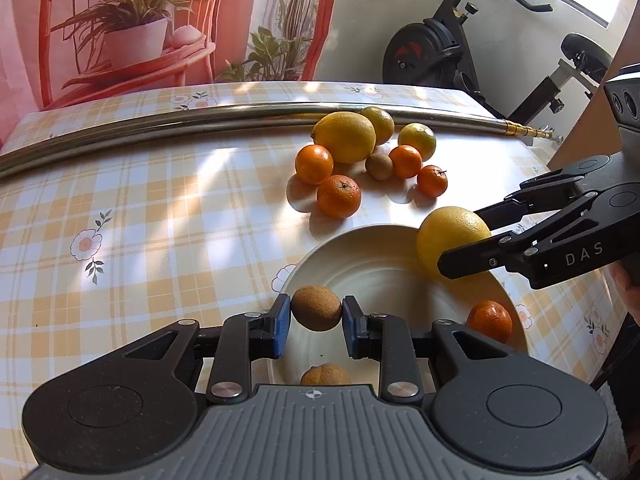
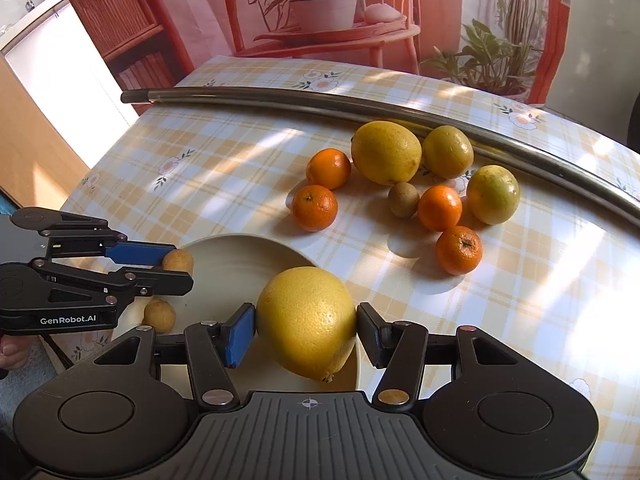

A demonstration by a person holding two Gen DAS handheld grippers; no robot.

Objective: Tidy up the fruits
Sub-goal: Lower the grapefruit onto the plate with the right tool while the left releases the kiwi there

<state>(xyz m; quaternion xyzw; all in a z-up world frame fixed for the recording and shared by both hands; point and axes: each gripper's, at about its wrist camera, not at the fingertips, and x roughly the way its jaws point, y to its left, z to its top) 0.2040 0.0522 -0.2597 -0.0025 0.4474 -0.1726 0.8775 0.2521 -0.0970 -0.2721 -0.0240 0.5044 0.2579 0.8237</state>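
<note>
From my left wrist camera I counted four mandarins and three yellow citrus loose on the table, my left gripper clamping a brown fruit above the plate; from the right, my right gripper pinched a large yellow citrus over it

My left gripper's body covers the lower half of a small brown round fruit on the cream plate, whose near rim it also hides.

home | checked tablecloth | exercise bike | plant backdrop
</note>
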